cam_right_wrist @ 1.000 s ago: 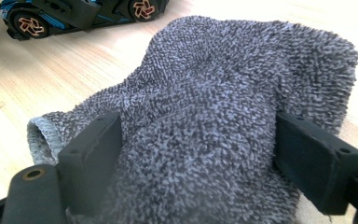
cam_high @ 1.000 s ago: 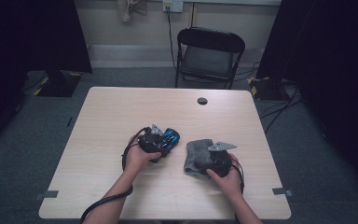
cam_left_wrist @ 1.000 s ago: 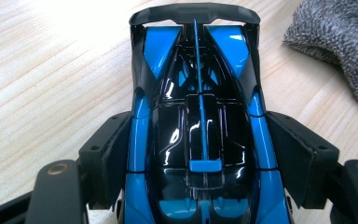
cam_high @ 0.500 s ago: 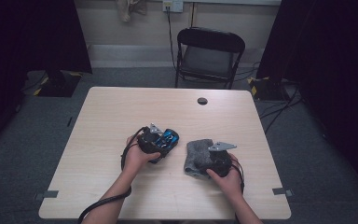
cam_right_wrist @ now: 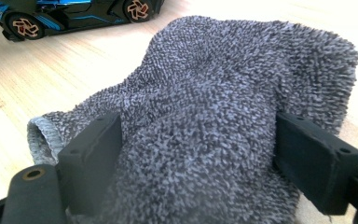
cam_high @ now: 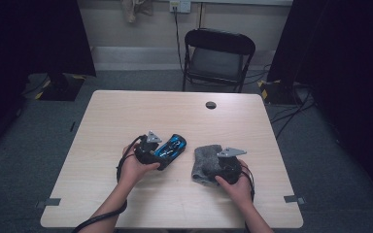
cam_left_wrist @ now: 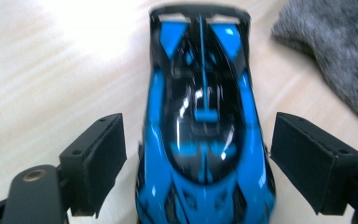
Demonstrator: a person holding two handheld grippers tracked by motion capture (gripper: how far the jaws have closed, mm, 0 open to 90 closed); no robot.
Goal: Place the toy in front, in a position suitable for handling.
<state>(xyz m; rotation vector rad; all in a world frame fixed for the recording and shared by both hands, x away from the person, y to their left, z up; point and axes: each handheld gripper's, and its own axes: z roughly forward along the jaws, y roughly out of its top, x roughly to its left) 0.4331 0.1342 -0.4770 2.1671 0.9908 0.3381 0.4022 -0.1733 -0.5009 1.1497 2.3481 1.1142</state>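
The pale wooden table (cam_high: 126, 116) carries the work near its front edge, with a black folding chair (cam_high: 217, 58) standing beyond its far side and a small dark round spot (cam_high: 211, 105) lying on the far part of the top. Right of centre a grey terry cloth (cam_high: 205, 162) lies bunched, and the right gripper (cam_high: 212, 169) is clamped on it: in the right gripper view the pile bulges out between both black jaws and presses against them. Left of it sits the blue and black toy car (cam_high: 171, 145), nose pointing far and right, just beside the cloth but apart from it. The left gripper (cam_left_wrist: 200, 163) straddles the car, its jaws spread with a gap on either side of the body, so the pads do not press on it. Against the earlier frame the jaws have just been opening, and the left hand (cam_high: 135, 167) has eased slightly left; the right hand (cam_high: 238, 187) and the cloth keep their place. The car's near end is cut off at the bottom of the left gripper view and blurred; its wheels are hidden there.
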